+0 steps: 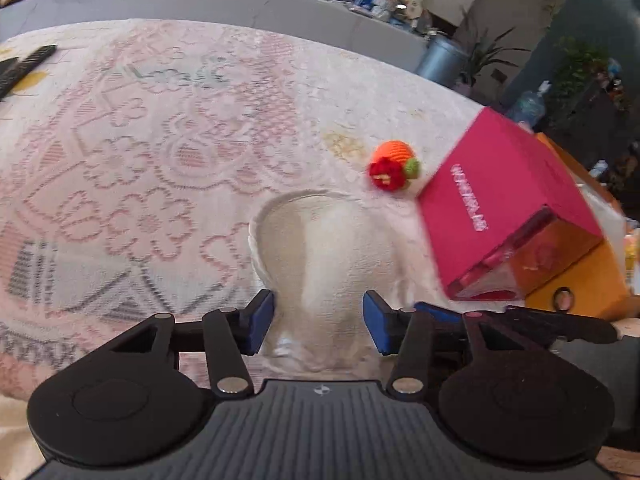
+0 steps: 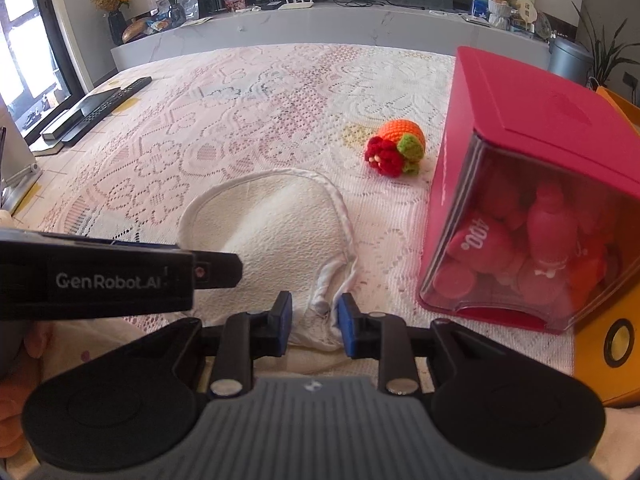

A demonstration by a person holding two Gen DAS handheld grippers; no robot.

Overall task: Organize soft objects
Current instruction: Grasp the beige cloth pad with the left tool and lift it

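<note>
**Soft goods on lace-covered table: cream cloth, crocheted toy, plush box**

Table (image 2: 248, 128): covered with a pink-and-white lace cloth of openwork flower and lattice pattern, matte and slightly ridged.

Cream cloth (image 2: 276, 232): terry-like, pebbled weave, rounded outline with a stitched hem. It lies near the table's near edge, its near end gathered into a wrinkled bunch.

Right gripper (image 2: 312, 318): black linkage arms, blue pads. The jaws stand narrowly apart with the bunched near end of the cream cloth between them; whether the pads press on the fabric cannot be told.

Left gripper (image 1: 319, 322): same build. Jaws spread wide on either side of the cloth's raised fold, pads clear of it. Its black body reaches in from the left in the right wrist view.

Crocheted toy (image 2: 396, 146): orange rounded body, red flower, green leaf, knobbly yarn. It sits beyond the cloth, toward the table's right edge, just beside the box.

Magenta box (image 2: 516, 120): rigid card, clear glossy front, pink plush shapes inside. It stands at the right edge, with an orange box (image 2: 608, 344) touching it behind.

Remote controls (image 2: 100, 104): black, flat, at the far left corner.
</note>
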